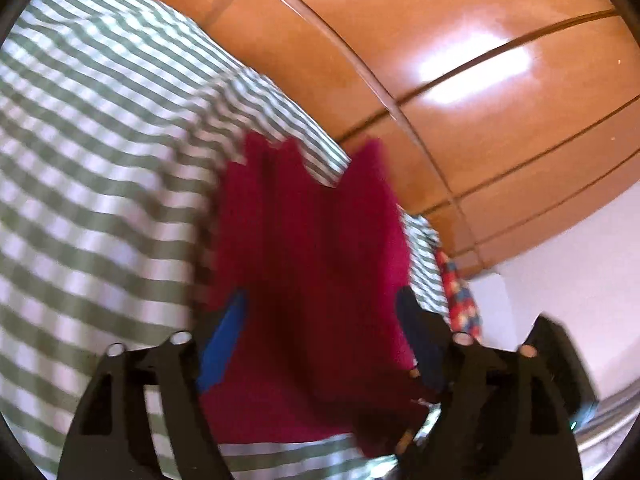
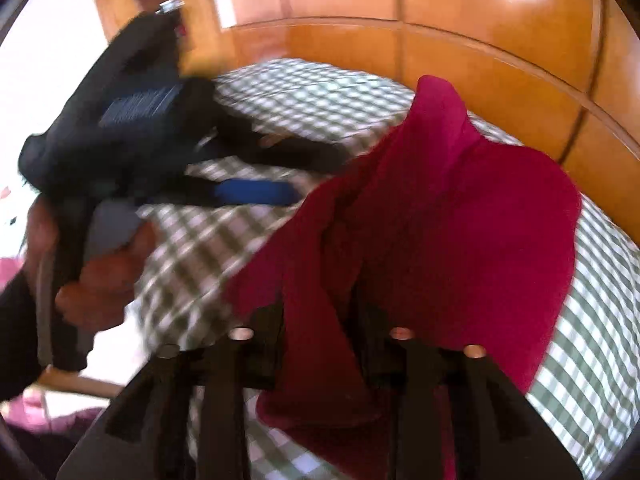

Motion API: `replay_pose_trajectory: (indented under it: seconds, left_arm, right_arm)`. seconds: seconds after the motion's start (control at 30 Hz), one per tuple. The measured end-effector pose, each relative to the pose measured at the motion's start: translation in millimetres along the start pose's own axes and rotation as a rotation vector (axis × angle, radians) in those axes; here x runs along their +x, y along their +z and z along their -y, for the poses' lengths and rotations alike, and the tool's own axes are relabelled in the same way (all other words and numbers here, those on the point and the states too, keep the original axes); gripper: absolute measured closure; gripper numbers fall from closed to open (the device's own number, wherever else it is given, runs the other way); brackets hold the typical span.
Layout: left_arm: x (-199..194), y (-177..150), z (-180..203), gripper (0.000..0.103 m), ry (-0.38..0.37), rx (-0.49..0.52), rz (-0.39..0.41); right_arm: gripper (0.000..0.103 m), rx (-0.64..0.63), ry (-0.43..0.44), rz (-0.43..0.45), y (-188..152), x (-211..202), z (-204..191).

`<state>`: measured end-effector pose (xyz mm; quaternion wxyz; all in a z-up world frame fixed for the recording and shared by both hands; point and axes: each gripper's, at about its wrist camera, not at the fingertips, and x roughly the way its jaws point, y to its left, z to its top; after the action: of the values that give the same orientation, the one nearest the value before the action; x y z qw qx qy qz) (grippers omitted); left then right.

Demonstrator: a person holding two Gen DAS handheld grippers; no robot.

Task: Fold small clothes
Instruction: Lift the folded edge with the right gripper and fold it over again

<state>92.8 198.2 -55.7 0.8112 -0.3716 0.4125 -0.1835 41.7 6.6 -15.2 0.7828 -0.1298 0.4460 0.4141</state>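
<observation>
A crimson cloth (image 1: 312, 248) lies bunched on the green-and-white checked tablecloth (image 1: 100, 160). In the left wrist view it fills the gap between my left gripper's (image 1: 320, 312) fingers, which stand wide apart; one blue pad (image 1: 224, 340) shows beside the cloth. In the right wrist view the same cloth (image 2: 460, 220) rises in a peak, and a fold of it runs down between the close-set fingers of my right gripper (image 2: 320, 320). The left gripper (image 2: 304, 172) shows there too, held in a hand at the left, open, its tips near the cloth's left edge.
Glossy wooden panels (image 1: 460, 60) stand behind the table and show in the right wrist view too (image 2: 440, 0). A red-and-blue patterned item (image 1: 460, 296) lies at the tablecloth's far edge. A white wall (image 1: 572, 280) is at the right. The person's hand (image 2: 100, 280) holds the left tool.
</observation>
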Motion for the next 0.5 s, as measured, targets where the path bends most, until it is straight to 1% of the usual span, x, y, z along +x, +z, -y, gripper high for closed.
replay_pose_trajectory:
  seconds: [0.03, 0.07, 0.13, 0.17, 0.2, 0.23, 0.3, 0.33, 0.4, 0.43, 0.47, 0.5]
  left_arm:
    - [4.3, -0.1, 2.9, 0.021, -0.003, -0.002, -0.013]
    - [10.4, 1.8, 4.7, 0.019, 0.012, -0.003, -0.025]
    - [21.6, 4.5, 6.6, 0.019, 0.042, -0.001, -0.059]
    - [27.1, 5.5, 8.2, 0.019, 0.058, 0.009, -0.078]
    - [32.2, 6.3, 10.4, 0.019, 0.091, 0.028, -0.090]
    - [36.1, 7.1, 12.5, 0.020, 0.118, 0.045, -0.099]
    - [43.8, 7.9, 16.6, 0.023, 0.150, 0.078, -0.116]
    - [48.1, 9.3, 19.5, 0.028, 0.174, 0.100, -0.119]
    - [52.7, 6.8, 26.3, 0.050, 0.217, 0.143, -0.123]
    - [55.7, 6.0, 31.2, 0.058, 0.239, 0.170, -0.127]
    - [54.9, 6.2, 32.7, 0.072, 0.250, 0.184, -0.129]
    - [54.4, 6.5, 36.3, 0.078, 0.261, 0.199, -0.130]
  right_arm:
    - [0.028, 0.015, 0.042, 0.007, -2.6, -2.3, -1.0]
    - [0.026, 0.032, 0.070, 0.021, -5.1, -6.3, -0.5]
    - [0.026, 0.087, 0.139, 0.059, -13.1, -21.0, 6.3]
    - [0.026, 0.122, 0.162, 0.077, -19.1, -30.3, 13.3]
    - [0.026, 0.183, 0.184, 0.105, -30.3, -44.6, 27.2]
    - [0.026, 0.228, 0.188, 0.124, -39.0, -53.1, 37.6]
    - [0.026, 0.339, 0.156, 0.154, -63.7, -72.8, 64.4]
    - [0.026, 0.394, 0.130, 0.162, -77.1, -80.7, 77.9]
    - [0.029, 0.487, 0.091, 0.170, -102.0, -92.7, 98.4]
    - [0.036, 0.513, 0.074, 0.170, -111.5, -96.8, 104.8]
    - [0.039, 0.531, 0.055, 0.170, -117.2, -98.2, 108.2]
    - [0.041, 0.547, 0.034, 0.171, -121.3, -97.8, 111.3]
